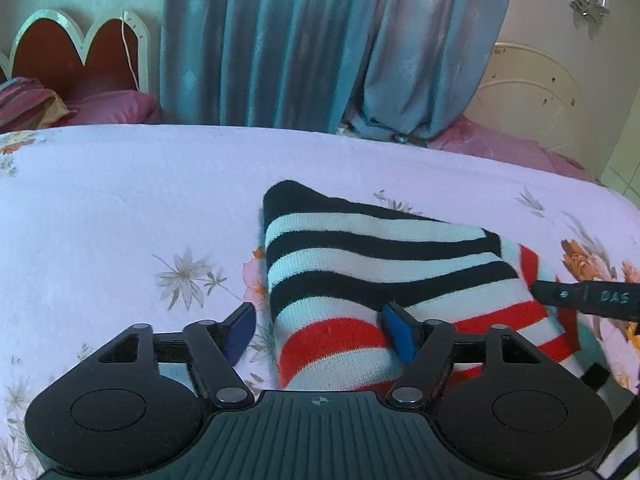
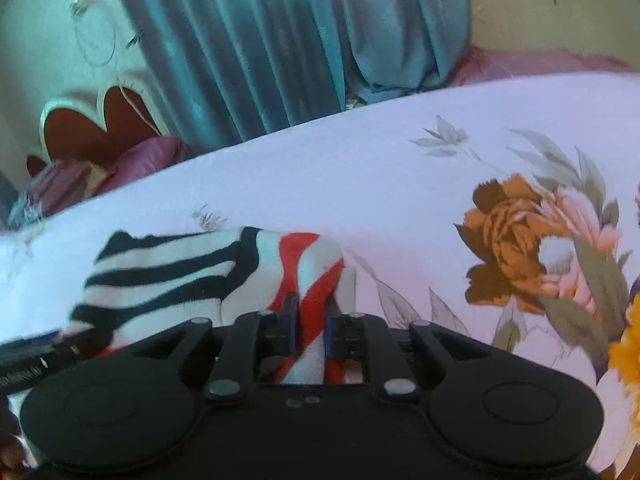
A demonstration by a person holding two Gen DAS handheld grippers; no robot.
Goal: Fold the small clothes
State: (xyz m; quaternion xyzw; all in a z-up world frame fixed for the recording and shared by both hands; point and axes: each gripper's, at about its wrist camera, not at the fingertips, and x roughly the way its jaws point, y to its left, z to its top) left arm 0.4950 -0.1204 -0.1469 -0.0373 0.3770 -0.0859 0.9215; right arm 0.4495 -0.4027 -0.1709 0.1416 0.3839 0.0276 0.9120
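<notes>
A small knitted garment [image 1: 360, 268] with black, white and red stripes lies partly folded on the floral bed sheet [image 1: 120, 200]. My left gripper [image 1: 320, 328] is open, its blue pads [image 1: 400, 336] spread wide; the garment's left edge lies between them, the right pad resting on the cloth. My right gripper [image 2: 310, 320] is shut on the garment's red-striped edge [image 2: 316, 276], holding it slightly raised. The right gripper's finger [image 1: 580, 296] shows at the garment's right corner in the left wrist view. The garment [image 2: 168, 272] stretches left in the right wrist view.
The white sheet [image 2: 400, 200] with large orange and pink flowers covers the bed. Blue curtains [image 1: 320, 40] hang behind it. A red headboard [image 1: 72, 56] and pink pillows [image 1: 112, 108] sit at the far left. The left gripper's finger [image 2: 36, 352] enters at lower left.
</notes>
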